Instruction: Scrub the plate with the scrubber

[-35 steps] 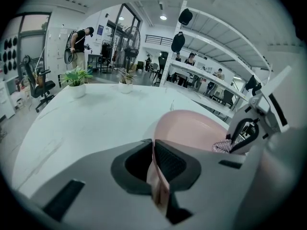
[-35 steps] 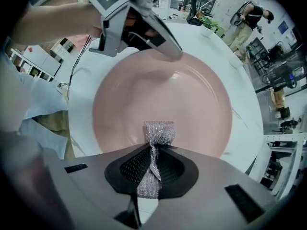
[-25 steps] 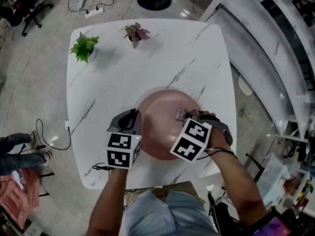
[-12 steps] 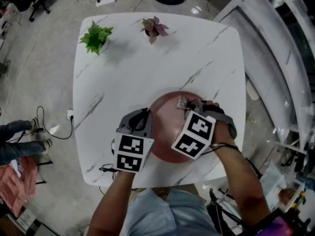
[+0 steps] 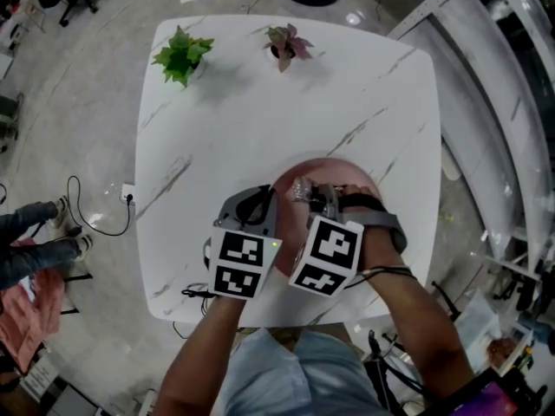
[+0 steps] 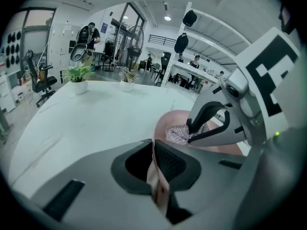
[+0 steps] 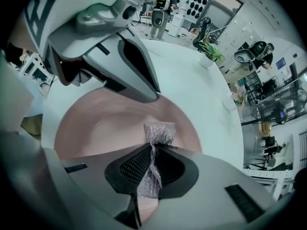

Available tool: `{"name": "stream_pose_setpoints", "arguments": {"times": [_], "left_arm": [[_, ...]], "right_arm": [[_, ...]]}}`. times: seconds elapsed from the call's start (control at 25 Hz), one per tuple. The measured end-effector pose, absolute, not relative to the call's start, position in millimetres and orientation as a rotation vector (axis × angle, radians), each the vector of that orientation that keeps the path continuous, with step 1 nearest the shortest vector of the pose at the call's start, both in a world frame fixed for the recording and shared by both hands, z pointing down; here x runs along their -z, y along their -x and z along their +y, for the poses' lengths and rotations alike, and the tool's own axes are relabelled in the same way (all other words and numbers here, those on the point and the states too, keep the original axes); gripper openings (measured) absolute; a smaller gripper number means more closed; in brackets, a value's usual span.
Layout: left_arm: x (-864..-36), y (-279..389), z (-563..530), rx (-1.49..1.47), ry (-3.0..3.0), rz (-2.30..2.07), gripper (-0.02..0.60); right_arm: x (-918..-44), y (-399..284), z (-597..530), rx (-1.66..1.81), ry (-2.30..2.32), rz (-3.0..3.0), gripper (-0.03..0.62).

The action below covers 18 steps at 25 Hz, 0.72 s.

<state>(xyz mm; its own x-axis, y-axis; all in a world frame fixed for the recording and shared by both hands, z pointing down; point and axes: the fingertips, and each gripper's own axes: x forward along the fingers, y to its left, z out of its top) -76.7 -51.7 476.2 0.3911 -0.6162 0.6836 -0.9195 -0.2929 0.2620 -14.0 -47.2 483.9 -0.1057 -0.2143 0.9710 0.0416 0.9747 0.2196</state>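
Note:
A pink plate point(image 5: 347, 173) lies near the front edge of the white marble table point(image 5: 260, 120). My left gripper point(image 5: 264, 204) is shut on the plate's left rim; in the left gripper view the pink rim point(image 6: 154, 174) is pinched between the jaws of that gripper point(image 6: 153, 150). My right gripper point(image 5: 316, 193) is shut on a silver mesh scrubber point(image 5: 301, 189), which rests on the plate's left part. The right gripper view shows the scrubber point(image 7: 158, 135) poking out of that gripper point(image 7: 151, 159) onto the plate point(image 7: 96, 128), close to the left gripper point(image 7: 129, 71).
Two small potted plants stand at the table's far edge, a green one point(image 5: 182, 56) and a purple one point(image 5: 289, 43). On the floor to the left are a cable and a person's legs point(image 5: 30, 237). Metal shelving point(image 5: 494, 76) runs along the right.
The right gripper has carried the scrubber leftward across the plate, toward the left gripper. The left gripper still holds the rim. The head view has shifted slightly.

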Motion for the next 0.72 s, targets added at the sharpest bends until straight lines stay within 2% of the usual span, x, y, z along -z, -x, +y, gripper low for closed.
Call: {"name": "stream_pose_setpoints", "arguments": {"times": [0.72], "left_arm": [[-477.5, 75.7, -54.4, -0.644, -2.055, -1.299, 0.018]], "right_arm": [[-483.8, 20.1, 42.6, 0.227, 0.025, -1.737, 0.057]]}}
